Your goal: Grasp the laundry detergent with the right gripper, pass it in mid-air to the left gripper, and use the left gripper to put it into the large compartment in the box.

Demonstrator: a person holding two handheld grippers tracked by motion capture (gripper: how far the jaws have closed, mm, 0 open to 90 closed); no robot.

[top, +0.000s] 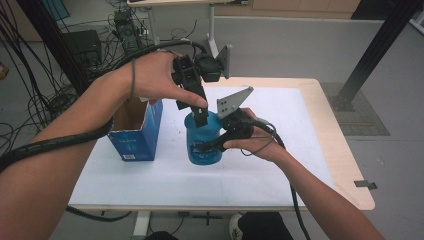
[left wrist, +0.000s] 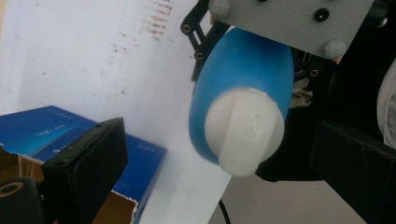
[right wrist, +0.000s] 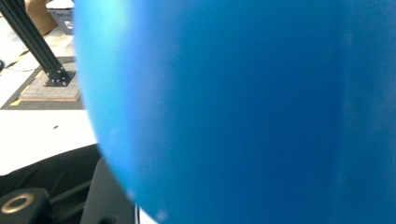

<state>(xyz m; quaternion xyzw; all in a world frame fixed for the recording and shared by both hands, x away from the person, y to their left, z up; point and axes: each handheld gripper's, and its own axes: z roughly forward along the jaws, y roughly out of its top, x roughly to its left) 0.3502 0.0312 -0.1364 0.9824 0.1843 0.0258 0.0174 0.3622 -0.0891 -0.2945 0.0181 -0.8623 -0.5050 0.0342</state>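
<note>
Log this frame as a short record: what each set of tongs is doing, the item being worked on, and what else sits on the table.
item: blue bottle with white cap, upright on the white table
right tongs: shut on the blue bottle's body, from the side
left tongs: open, jaws either side of the white cap, pointing down at it
other: open blue box, left of the bottle
cap state: on the bottle

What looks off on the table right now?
The box is torn along its open top, with ragged cardboard edges. Brown smudges stain the white table cover. The blue bottle, clamped by the right gripper, looks intact.
</note>
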